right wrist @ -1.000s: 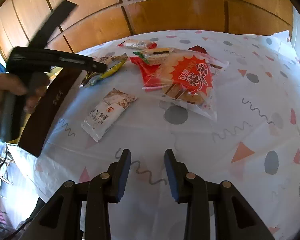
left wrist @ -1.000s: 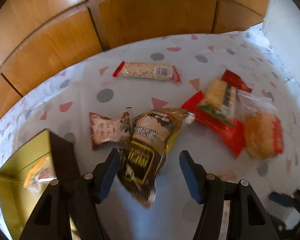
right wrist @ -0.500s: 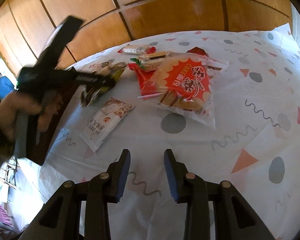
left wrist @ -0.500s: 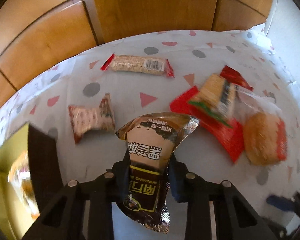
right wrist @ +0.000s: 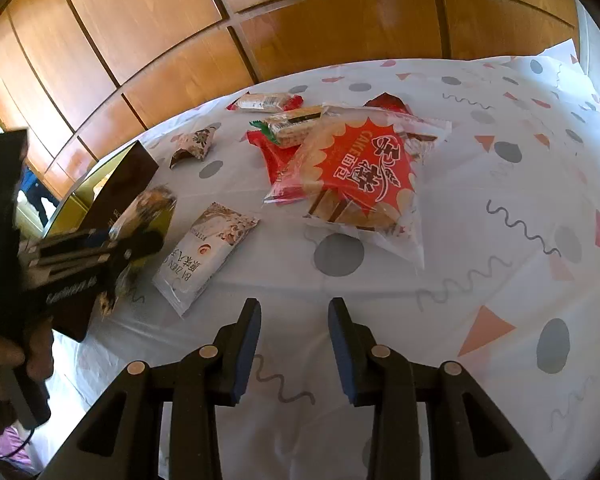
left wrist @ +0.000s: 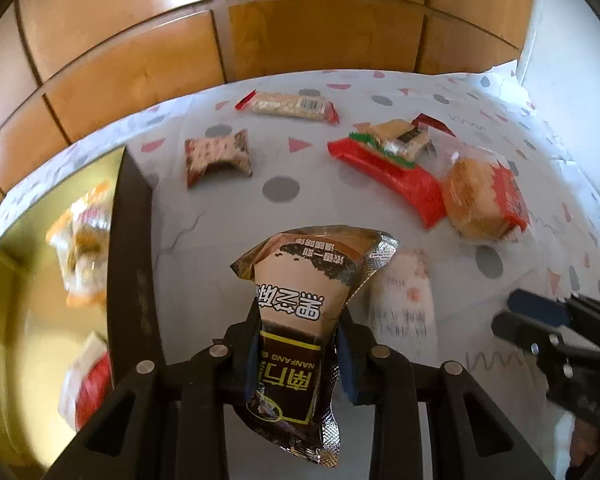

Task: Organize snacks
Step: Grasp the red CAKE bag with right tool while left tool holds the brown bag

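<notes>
The brown sesame packet [left wrist: 300, 320] is clamped upright in the left gripper [left wrist: 298, 354], lifted beside the gold box [left wrist: 16, 320] for stowing, while the right gripper [right wrist: 294, 344] is held empty, its 2 jaws apart.

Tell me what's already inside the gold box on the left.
In the gold box, the left wrist view shows two blurred snack packets: an orange one further back and a red-and-white one nearer. The box's dark wall hides anything against that side.
</notes>
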Tool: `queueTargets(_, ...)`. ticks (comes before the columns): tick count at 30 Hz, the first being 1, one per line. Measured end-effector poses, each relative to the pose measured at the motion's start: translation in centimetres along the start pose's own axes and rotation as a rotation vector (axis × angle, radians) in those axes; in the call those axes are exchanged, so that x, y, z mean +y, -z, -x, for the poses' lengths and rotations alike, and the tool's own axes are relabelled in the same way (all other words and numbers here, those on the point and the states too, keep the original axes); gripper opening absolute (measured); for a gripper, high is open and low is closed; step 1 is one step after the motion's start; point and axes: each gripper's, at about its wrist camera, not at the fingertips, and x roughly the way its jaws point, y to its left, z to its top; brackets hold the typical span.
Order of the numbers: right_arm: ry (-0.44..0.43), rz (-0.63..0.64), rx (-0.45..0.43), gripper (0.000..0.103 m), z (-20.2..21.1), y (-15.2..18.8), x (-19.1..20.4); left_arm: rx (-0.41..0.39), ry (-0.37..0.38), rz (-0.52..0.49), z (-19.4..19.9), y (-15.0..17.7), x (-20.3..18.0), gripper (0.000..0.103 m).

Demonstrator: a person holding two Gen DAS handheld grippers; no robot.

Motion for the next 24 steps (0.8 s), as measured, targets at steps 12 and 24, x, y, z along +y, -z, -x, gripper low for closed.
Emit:
queueTargets(12, 0.01, -0.003, 0.015, 0.035, 0.5, 0.4, -0.1, -0.039, -0.01, 0.0, 0.4, 3.2, -0.8, 0.033)
queueTargets(24, 0.095, -0.075, 0.029, 0.036, 2.9, 0.6, -3.1, -0.059, 0.01, 0.022, 0.4, 3.4, -0.4, 0.034)
